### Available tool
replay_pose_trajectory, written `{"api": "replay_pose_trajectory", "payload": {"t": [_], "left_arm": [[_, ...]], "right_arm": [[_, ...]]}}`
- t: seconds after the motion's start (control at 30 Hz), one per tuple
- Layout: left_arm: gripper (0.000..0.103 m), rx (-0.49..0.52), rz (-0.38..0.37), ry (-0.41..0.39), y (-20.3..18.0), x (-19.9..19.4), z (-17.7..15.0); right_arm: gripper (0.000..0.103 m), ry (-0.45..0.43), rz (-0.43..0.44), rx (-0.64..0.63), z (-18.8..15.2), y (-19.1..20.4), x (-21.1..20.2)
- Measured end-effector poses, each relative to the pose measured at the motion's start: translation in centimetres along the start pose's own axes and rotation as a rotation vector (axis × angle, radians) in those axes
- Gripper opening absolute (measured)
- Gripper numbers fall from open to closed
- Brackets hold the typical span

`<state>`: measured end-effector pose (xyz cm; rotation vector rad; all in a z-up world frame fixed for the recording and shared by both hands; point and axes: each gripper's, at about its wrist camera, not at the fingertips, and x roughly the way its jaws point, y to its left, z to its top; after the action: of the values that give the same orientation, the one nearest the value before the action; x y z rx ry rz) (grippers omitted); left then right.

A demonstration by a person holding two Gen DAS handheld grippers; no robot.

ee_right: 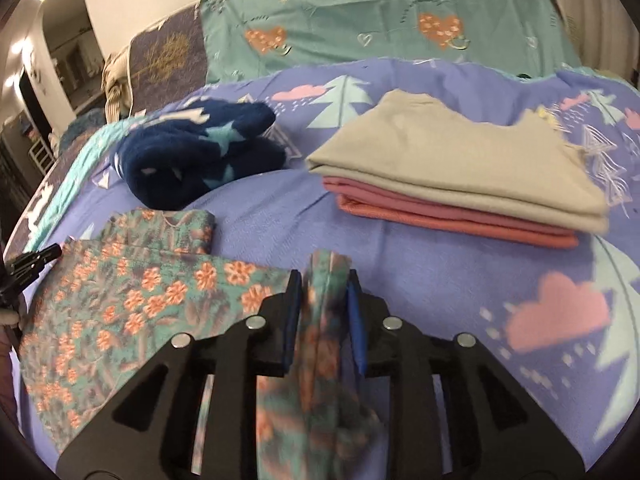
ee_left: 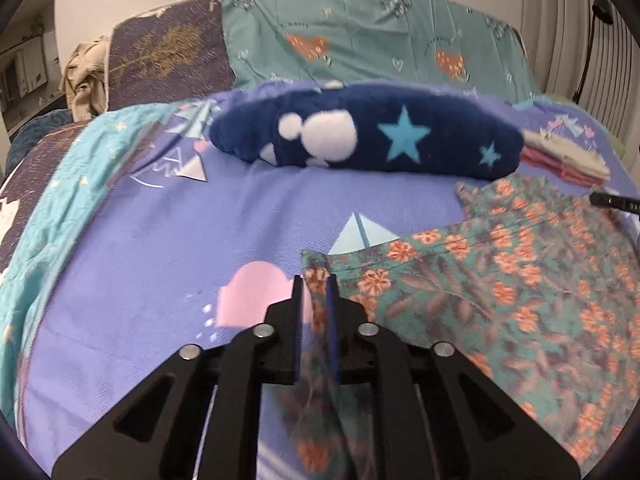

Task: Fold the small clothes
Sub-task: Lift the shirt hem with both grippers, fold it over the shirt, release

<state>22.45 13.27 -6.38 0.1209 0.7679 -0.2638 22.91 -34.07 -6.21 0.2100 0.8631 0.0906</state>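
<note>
Both claws pinch the floral garment [ee_right: 132, 296], which lies on the purple sheet [ee_left: 168, 240]: our left gripper [ee_left: 316, 284] clamps its left corner, our right gripper [ee_right: 324, 280] a bunched fold at its right edge. Bare sheet lies left of the garment; beyond it sits the blue fleece [ee_right: 200, 152], and further right the folded stack [ee_right: 460, 184], apart from the garment.

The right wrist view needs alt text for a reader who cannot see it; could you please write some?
The right hand-held gripper is shut on a bunched edge of a floral garment spread on a purple patterned bedsheet. Beyond it lie a stack of folded clothes, beige over pink and coral, and a rolled navy star-print fleece.
</note>
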Motion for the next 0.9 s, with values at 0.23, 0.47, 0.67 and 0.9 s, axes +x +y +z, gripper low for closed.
{"api": "replay_pose_trajectory", "payload": {"t": [0.23,0.47,0.67,0.9], "left_arm": [[0.038,-0.005,-0.061,-0.062,-1.1,-8.7,-5.0],[0.053,-0.102,-0.092,-0.018,-1.4,-14.5,-12.5],[0.053,-0.152,-0.202,0.064,-2.4,-13.7,-15.9],[0.009,-0.126,-0.132,0.009,-3.4,-14.8,-14.2]], "right_arm": [[0.024,-0.022,0.064,0.041,-6.6,-1.3,-9.9],[0.028,0.014,0.146,0.1,-16.2,-1.1,-16.5],[0.044,0.036,0.179,-0.075,-19.4,3.3,-16.7],[0.005,-0.036,0.181,-0.036,-16.9,3.0,-17.4]]}}
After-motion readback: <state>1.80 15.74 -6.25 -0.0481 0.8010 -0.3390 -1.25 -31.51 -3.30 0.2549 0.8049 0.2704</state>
